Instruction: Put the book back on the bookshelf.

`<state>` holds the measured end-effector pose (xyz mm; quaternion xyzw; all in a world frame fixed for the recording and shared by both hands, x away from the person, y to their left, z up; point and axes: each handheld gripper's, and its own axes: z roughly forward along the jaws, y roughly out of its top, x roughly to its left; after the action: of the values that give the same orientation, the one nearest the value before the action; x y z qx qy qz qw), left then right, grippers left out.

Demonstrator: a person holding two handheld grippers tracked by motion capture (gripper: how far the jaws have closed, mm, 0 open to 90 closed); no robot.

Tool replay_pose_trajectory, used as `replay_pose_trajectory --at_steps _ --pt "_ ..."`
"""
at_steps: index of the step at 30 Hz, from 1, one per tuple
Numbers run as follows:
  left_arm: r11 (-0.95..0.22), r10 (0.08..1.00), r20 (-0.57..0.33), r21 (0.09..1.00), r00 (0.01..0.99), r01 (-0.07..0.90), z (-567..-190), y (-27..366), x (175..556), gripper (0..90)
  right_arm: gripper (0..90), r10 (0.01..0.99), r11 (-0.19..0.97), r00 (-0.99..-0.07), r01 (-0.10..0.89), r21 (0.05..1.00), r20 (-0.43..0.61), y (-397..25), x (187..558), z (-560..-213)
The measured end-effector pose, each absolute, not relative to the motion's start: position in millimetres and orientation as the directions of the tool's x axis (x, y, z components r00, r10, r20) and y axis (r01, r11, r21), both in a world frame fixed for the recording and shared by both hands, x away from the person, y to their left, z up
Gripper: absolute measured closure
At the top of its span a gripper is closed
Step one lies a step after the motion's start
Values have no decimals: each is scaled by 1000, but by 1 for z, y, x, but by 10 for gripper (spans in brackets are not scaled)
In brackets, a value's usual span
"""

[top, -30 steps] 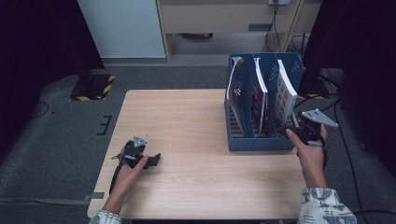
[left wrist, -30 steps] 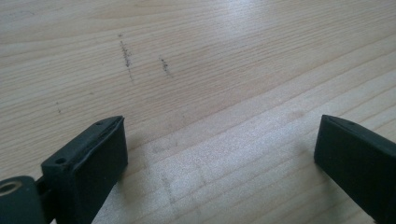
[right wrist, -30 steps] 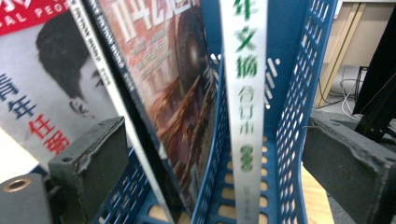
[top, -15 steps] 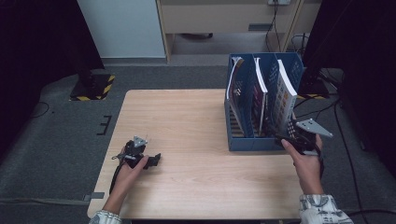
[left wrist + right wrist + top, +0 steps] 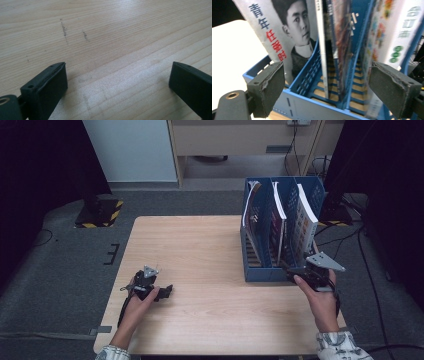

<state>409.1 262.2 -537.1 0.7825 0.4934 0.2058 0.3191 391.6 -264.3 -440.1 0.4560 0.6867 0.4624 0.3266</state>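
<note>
Right gripper view: the right gripper [image 5: 325,87] has its fingers [image 5: 268,85] spread wide with nothing held, straddling the near end of the blue file rack [image 5: 312,105]. Between them stand three compartments, each with a magazine [image 5: 287,35] upright; the rightmost title looks blurred. The left gripper [image 5: 117,82], fingers wide and empty, rests low over the bare wooden surface [image 5: 105,30].

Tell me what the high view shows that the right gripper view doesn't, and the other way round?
High view alone: the whole wooden table, the grey floor, both of the person's hands, and the left tongs resting low near the table's front left. Right gripper view alone: close detail, such as the portrait and red and blue Chinese characters on the leftmost book's cover, and the right tongs spread open. Shared: the blue file rack with three upright books in its compartments.
</note>
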Motion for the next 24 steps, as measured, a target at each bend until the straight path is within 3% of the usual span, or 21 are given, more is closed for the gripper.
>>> replay_pose_trajectory --at_steps 9,24 --pt "-310 903 7 702 429 641 -537 262 409 14 88 912 169 -410 343 924 -14 -245 391 -442" --pt "-310 903 7 702 429 641 -537 262 409 12 126 878 243 -474 320 916 -68 -221 389 -445"
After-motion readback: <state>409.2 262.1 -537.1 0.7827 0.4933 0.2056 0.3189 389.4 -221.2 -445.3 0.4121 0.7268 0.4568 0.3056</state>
